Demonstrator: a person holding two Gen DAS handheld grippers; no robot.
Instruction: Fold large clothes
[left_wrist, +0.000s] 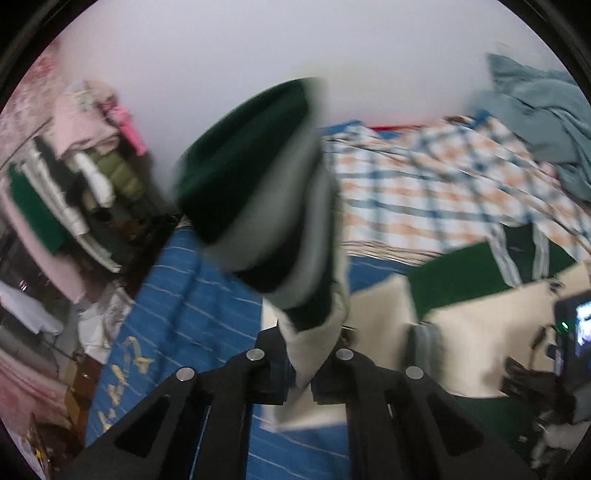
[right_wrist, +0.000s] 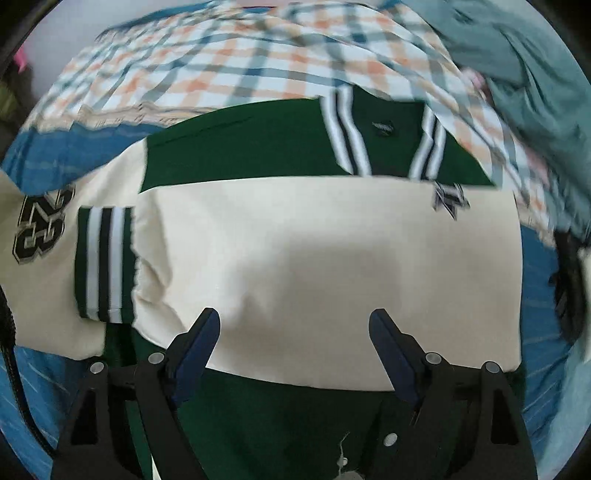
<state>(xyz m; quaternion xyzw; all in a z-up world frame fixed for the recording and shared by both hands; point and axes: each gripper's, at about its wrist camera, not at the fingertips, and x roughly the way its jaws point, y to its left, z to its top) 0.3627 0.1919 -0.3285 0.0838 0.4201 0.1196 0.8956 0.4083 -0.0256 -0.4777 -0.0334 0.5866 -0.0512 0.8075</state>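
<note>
Left tongs (left_wrist: 301, 360) are closed tight on a cream sleeve (left_wrist: 314, 343) of the varsity jacket (right_wrist: 314, 251), and I have that sleeve lifted so its green, white-striped cuff (left_wrist: 255, 192) hangs in front of the lens, blurred by motion. Right tongs (right_wrist: 293, 334) stand wide open with nothing between them, hovering over the near part of the jacket's cream panel.

The jacket itself lies on the bed, spread over a blue striped sheet (left_wrist: 207, 295), with a plaid blanket (right_wrist: 229, 62) at the far side and a grey-blue garment (right_wrist: 517, 55) bunched at the far right. I judge I'm at the sleeve-folding step: the other sleeve already lies across the body, its cuff (right_wrist: 103, 258) at the left beside a number patch (right_wrist: 42, 225). Next the lifted sleeve wants carrying across and laying flat on the cream panel, then releasing without dragging the body cloth (the right tongs could pin the panel meanwhile).

Only the right view gives me the jacket's layout: green shoulders, striped collar (right_wrist: 388, 140), near hem. Only the left view shows the raised sleeve, plus a cluttered clothes rack (left_wrist: 81, 166) at the far left.
</note>
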